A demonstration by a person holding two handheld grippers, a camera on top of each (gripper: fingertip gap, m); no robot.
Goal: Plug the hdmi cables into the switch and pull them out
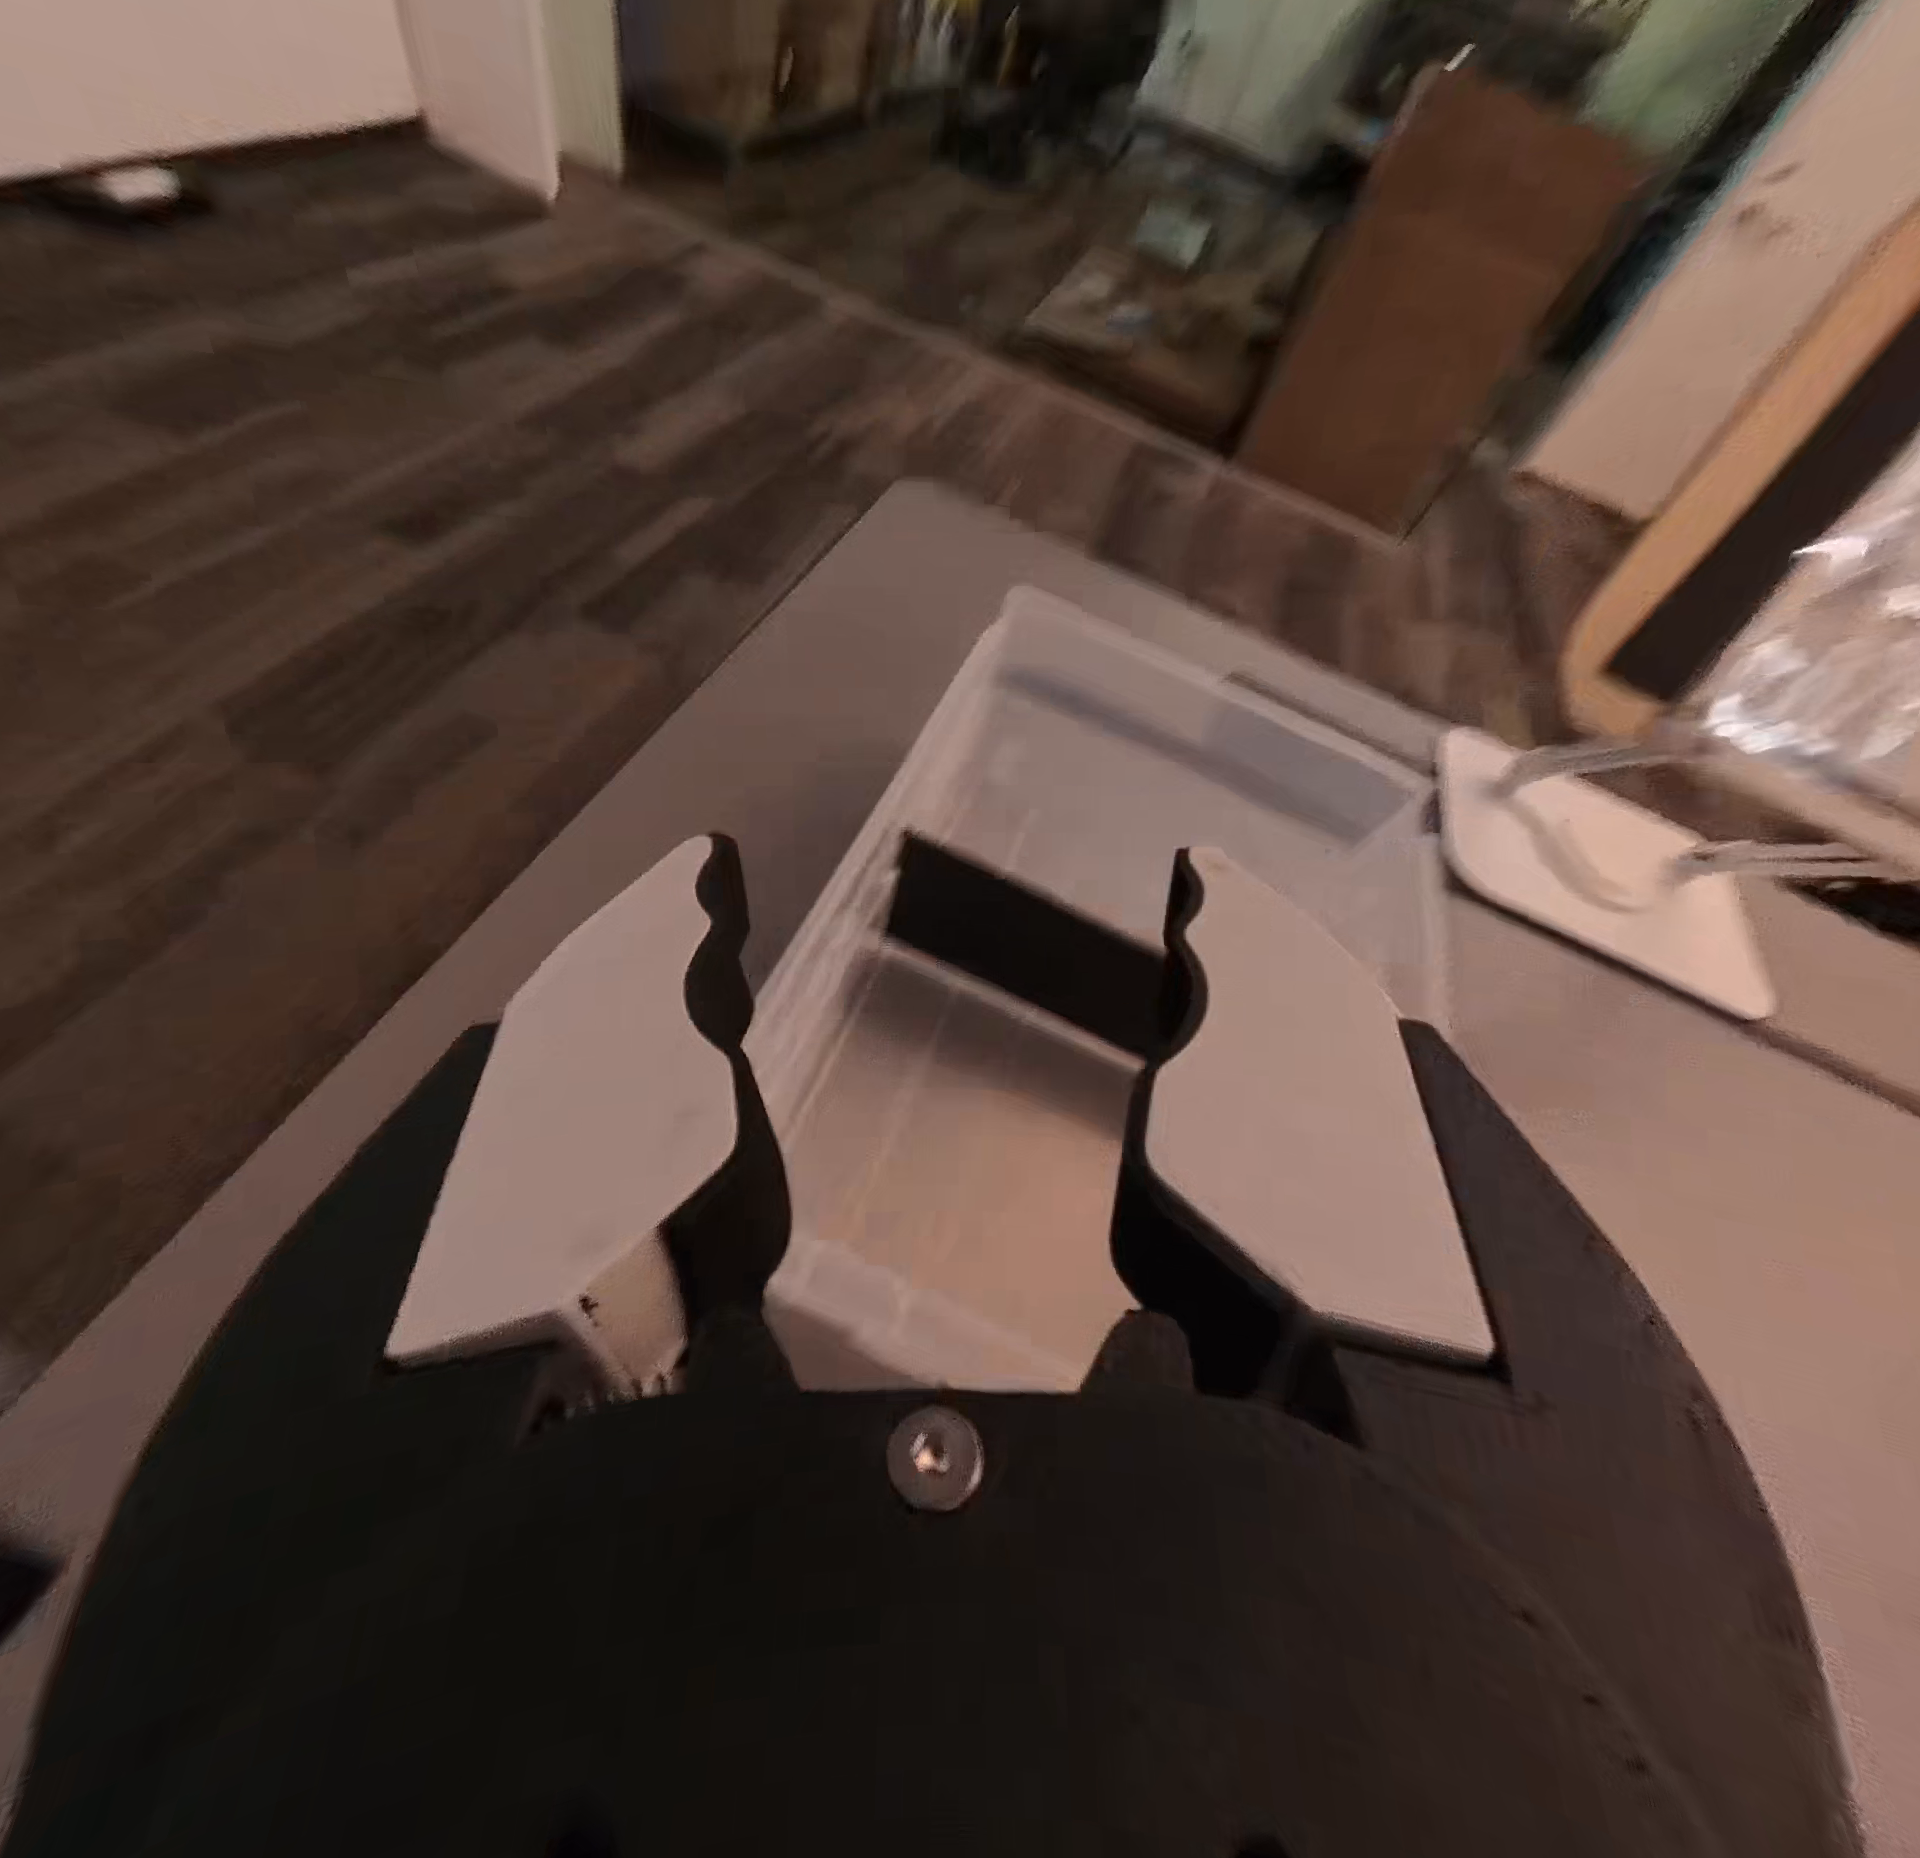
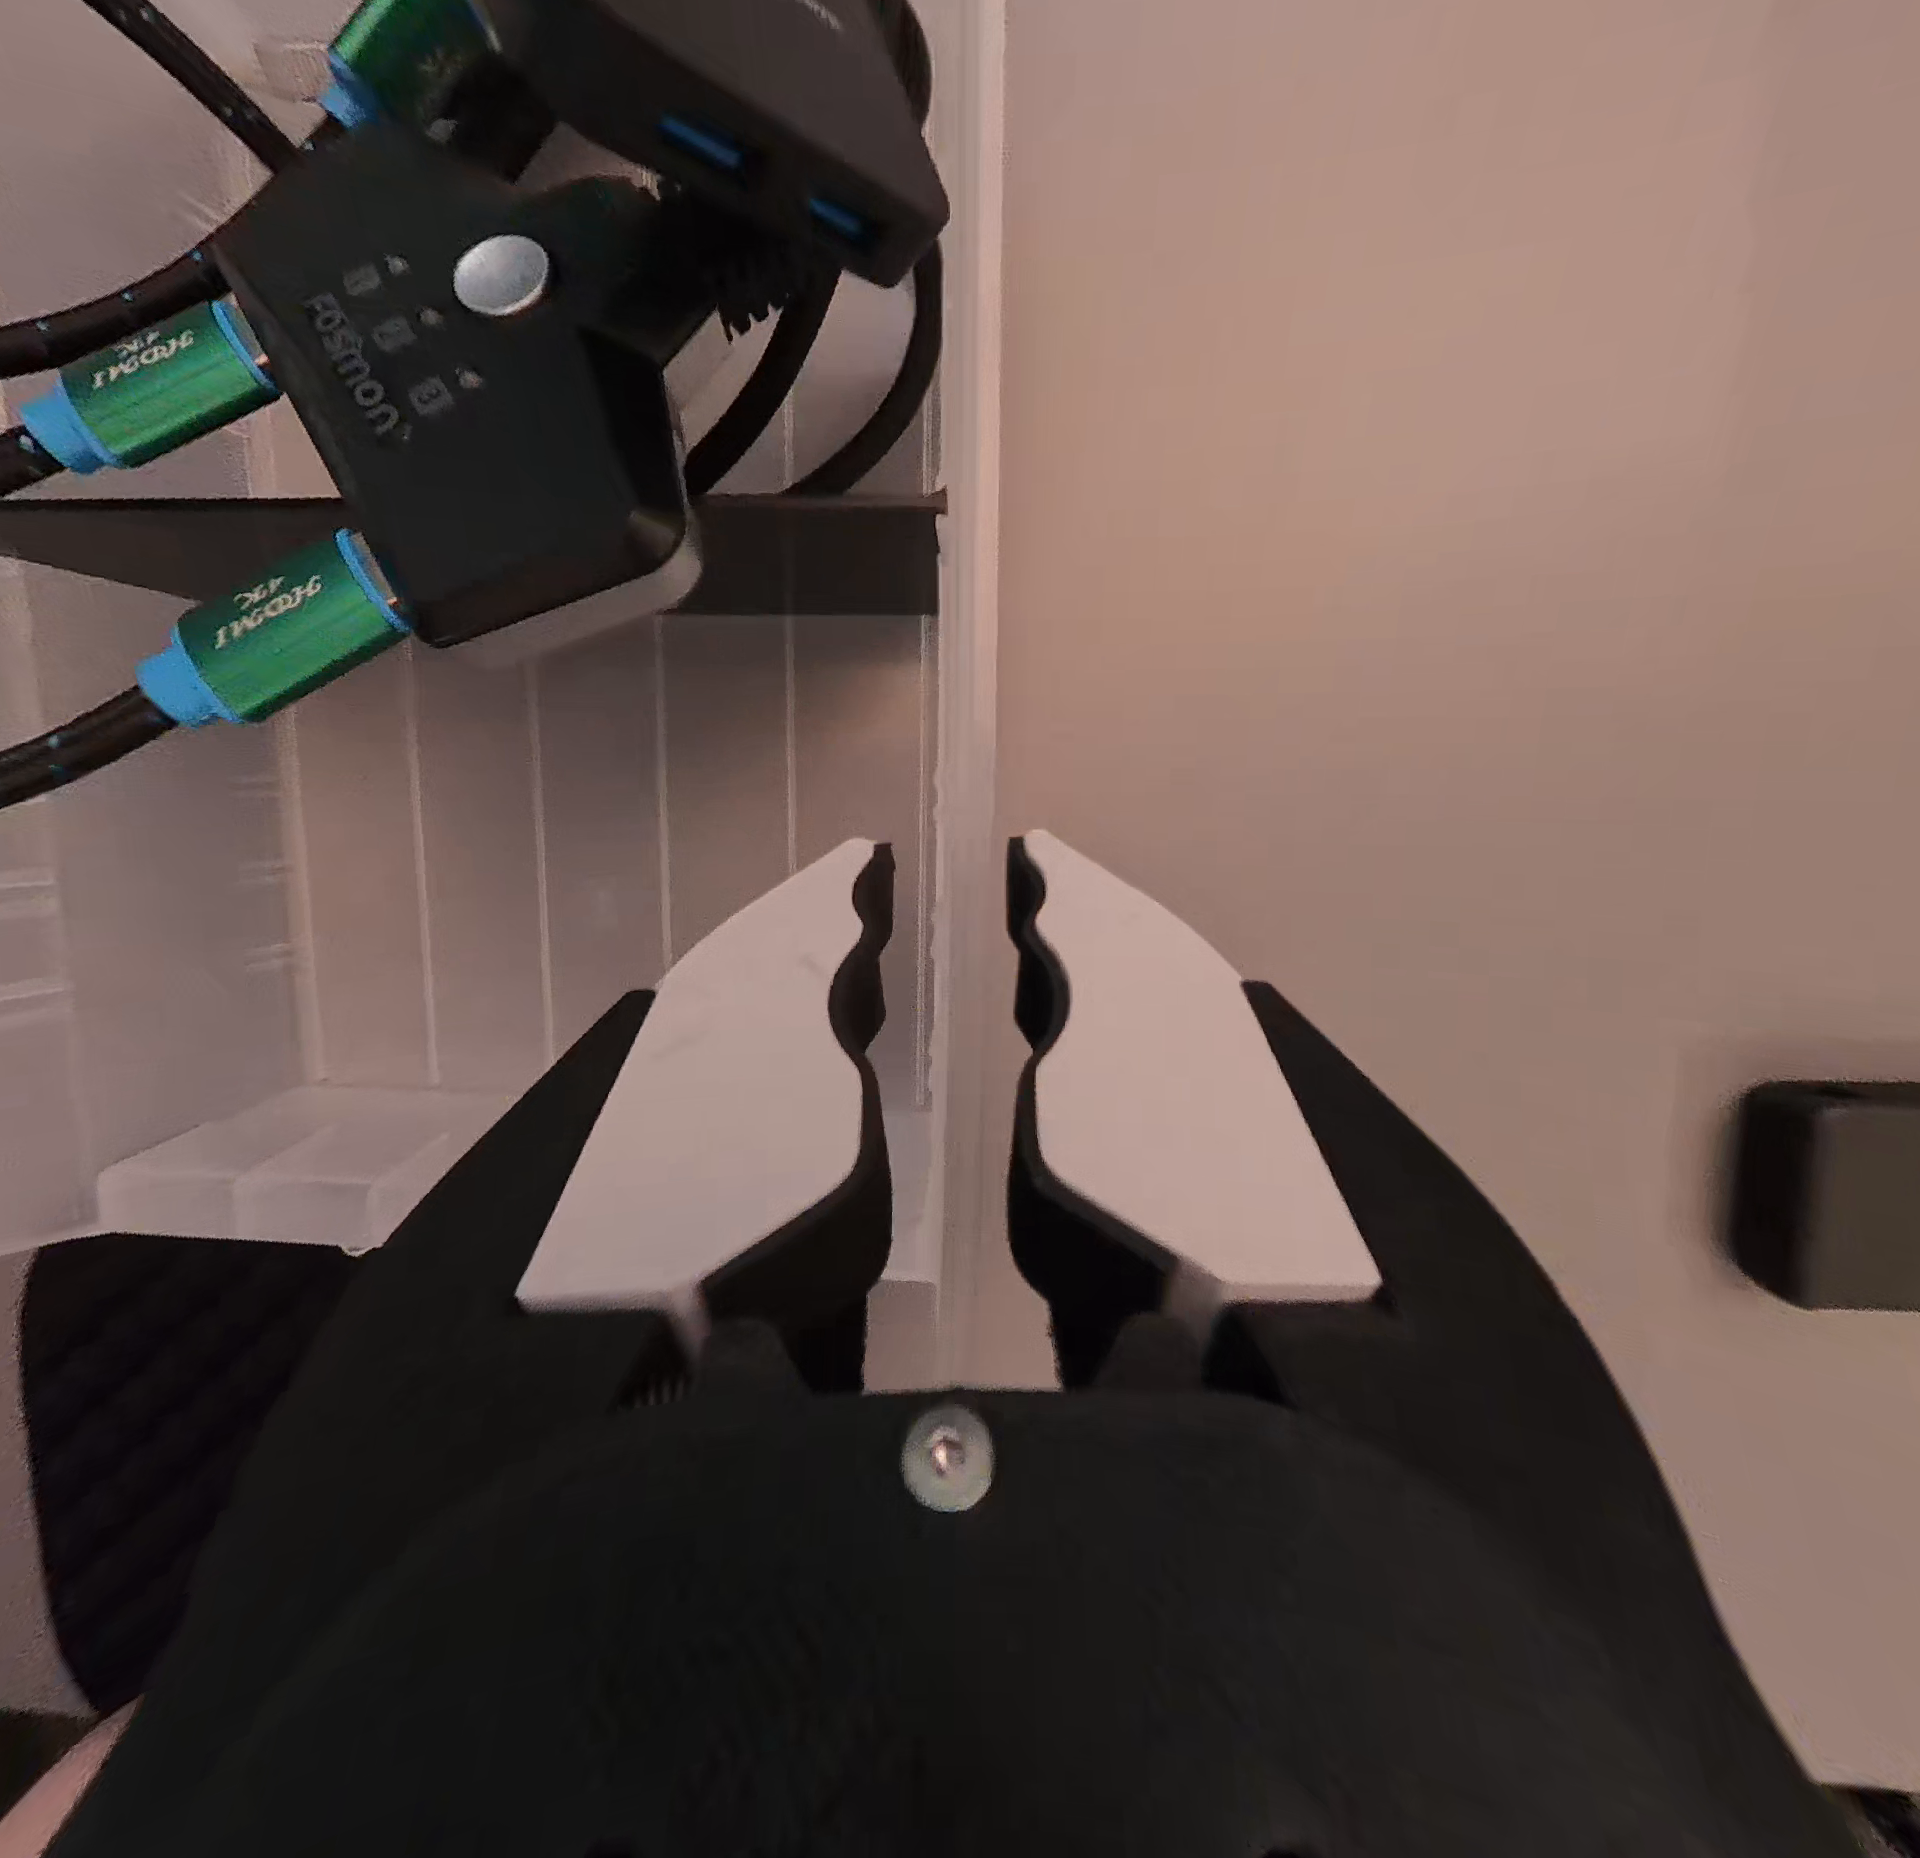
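Our right gripper [image 2: 945,863], narrowly parted and empty, sits lower centre; the switch [image 2: 457,395] lies upper left, cables [image 2: 281,619] running lower-left. Our left gripper [image 1: 956,873] gapes wide, empty.

Clear plastic bin [image 1: 1049,1112] with black divider [image 1: 1023,930] on grey table [image 1: 727,759], white stand base [image 1: 1590,873] beside it.

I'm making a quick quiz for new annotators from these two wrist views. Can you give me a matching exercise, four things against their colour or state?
Things:
1. switch
2. HDMI plugs
3. left gripper
4. bin

Descriptions:
A. clear plastic, with a black divider
B. green shell, blue collar
C. open, holding nothing
D. black box, round silver button

Pairs: 1-D, 2-B, 3-C, 4-A
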